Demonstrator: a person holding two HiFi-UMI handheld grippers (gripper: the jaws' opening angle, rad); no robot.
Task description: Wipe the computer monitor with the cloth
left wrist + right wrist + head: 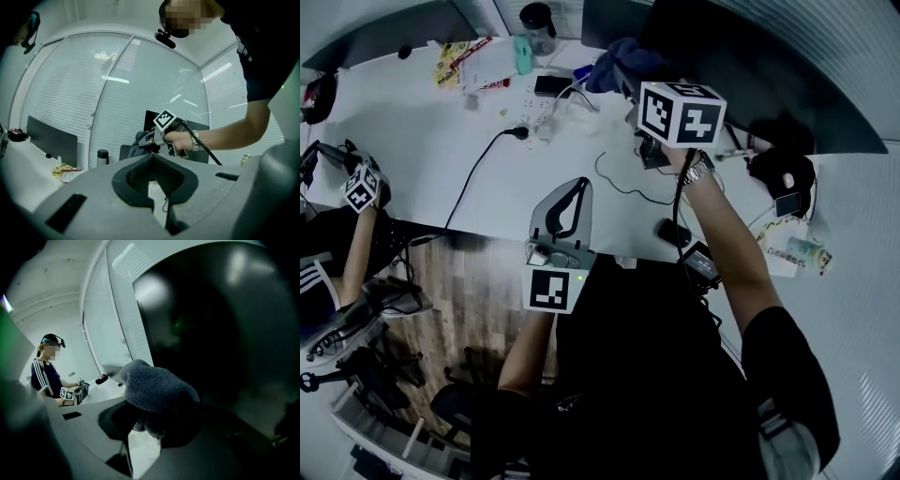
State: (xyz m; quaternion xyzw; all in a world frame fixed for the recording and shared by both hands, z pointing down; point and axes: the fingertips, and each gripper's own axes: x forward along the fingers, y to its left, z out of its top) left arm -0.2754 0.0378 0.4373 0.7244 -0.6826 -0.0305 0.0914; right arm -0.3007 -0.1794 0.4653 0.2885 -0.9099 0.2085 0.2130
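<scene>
Cloth, a bluish-grey knitted wad, sits bunched in our right gripper, whose jaws are clamped tight on it. It is held up at the left edge of the dark monitor, around 1 o'clock in the head view, though we cannot tell whether it touches the screen. Our left gripper hangs over the near edge of the white bench, toward 6 o'clock of the cloth, its jaws brought together at the tips with nothing between them, while a power strip lies at 11 o'clock and a second person is at 9 o'clock.
</scene>
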